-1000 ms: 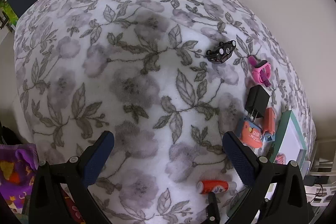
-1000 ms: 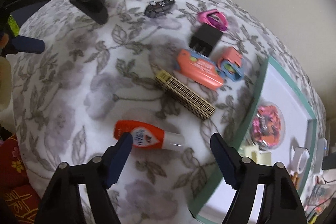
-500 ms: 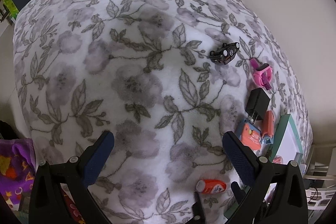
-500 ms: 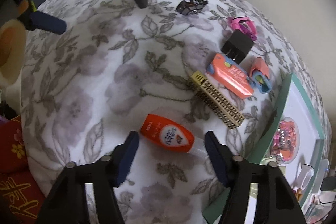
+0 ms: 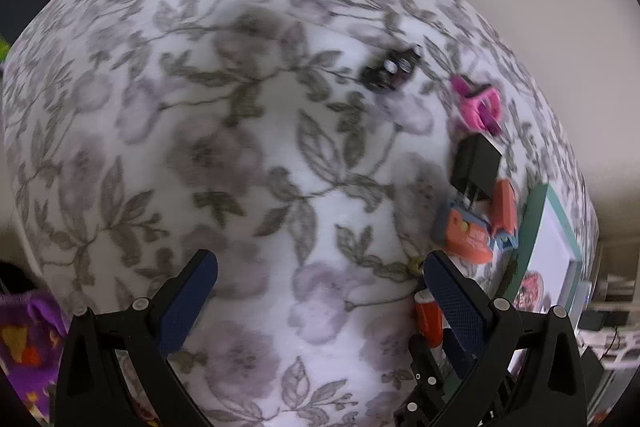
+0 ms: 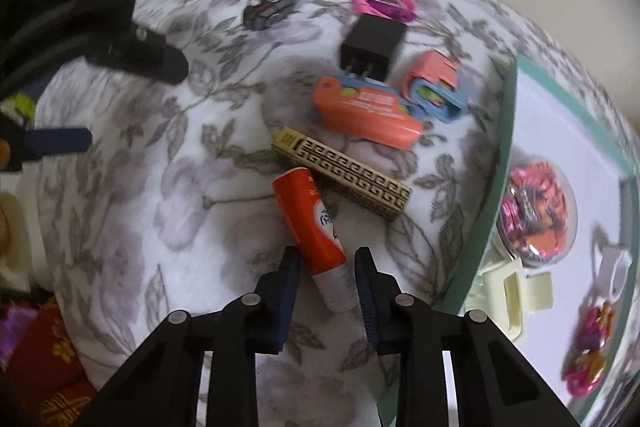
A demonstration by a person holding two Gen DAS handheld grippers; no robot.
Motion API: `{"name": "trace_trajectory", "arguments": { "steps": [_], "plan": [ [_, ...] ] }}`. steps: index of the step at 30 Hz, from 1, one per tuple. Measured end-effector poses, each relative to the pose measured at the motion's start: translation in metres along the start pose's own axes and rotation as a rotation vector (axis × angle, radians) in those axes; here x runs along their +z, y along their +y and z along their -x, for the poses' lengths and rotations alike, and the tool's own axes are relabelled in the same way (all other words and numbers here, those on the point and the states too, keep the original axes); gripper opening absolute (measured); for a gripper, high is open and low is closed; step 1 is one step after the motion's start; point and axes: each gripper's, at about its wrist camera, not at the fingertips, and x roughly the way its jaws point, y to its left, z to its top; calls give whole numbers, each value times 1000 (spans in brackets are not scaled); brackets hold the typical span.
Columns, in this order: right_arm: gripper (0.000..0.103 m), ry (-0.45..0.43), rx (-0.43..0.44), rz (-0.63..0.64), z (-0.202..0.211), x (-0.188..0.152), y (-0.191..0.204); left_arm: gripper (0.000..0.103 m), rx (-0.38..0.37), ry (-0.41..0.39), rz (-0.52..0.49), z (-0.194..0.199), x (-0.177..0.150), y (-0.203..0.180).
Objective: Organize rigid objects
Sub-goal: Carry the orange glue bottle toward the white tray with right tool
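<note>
An orange glue stick point(image 6: 310, 215) with a white cap end lies on the flowered blanket point(image 6: 160, 187). My right gripper point(image 6: 327, 263) straddles its white end, jaws closing, pads against its sides. Beyond it lie a tan harmonica point(image 6: 340, 171), an orange case point(image 6: 368, 111), a coral and blue clip point(image 6: 434, 85), a black charger point(image 6: 372, 43), a pink clip point(image 6: 386, 1) and a dark toy car point(image 6: 272, 5). My left gripper point(image 5: 316, 263) hovers open over bare blanket, with the glue stick point(image 5: 428, 315) just behind its right finger.
A green-rimmed white tray point(image 6: 496, 155) lies at the right. It holds a round clear box of pink and orange bits point(image 6: 536, 215), a cream hair claw point(image 6: 516, 291) and small trinkets. Purple and red cloth shows past the blanket's lower left edge.
The right jaws have narrowed from wide open onto the glue stick, which has swung from lying crosswise to pointing away between them. The left gripper drifted slightly and stays open.
</note>
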Motion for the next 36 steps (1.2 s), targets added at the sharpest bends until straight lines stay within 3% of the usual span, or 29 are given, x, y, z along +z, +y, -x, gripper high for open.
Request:
{"name": "trace_trajectory", "arguments": {
  "steps": [9,17,31,36],
  "plan": [
    [25,-2,49,-148,3,-3,-28,103,19,-3,-180,-13,-7,-35],
    [22,-54,113,-247,18,-1,-54,103,14,5,-229,-20,-7,-49],
    [22,-137,187,-393,47,-8,-97,103,55,-80,-414,-28,-20,-96],
    [22,-180,172,-435,64,-10,-114,102,100,-113,-484,-35,-26,-106]
  ]
}}
